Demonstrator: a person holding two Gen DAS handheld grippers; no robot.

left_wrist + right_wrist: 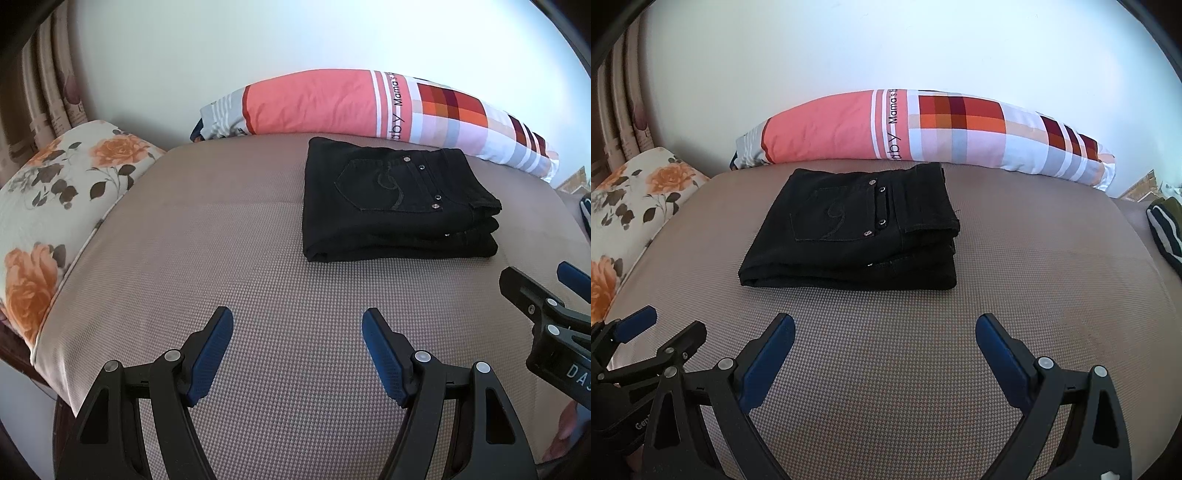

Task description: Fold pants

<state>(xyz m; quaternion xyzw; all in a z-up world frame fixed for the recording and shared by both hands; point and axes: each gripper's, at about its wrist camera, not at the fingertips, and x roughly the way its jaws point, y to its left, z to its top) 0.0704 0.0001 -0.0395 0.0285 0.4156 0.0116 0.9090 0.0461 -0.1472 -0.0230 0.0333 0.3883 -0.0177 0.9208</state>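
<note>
On the beige bed (221, 258) we see black jeans (395, 203) folded into a compact stack, back pocket up, just before a striped pillow (332, 103); a floral pillow (55, 192) lies left. Our left gripper (297, 325) and right gripper (885, 330) hover with fingers wide, empty, nothing between them and the jeans.

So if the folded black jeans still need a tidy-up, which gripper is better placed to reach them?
Right, marginally. The folded black jeans lie almost straight ahead of the open right gripper; from the open left gripper they sit off to its right. Neither touches them.
</note>
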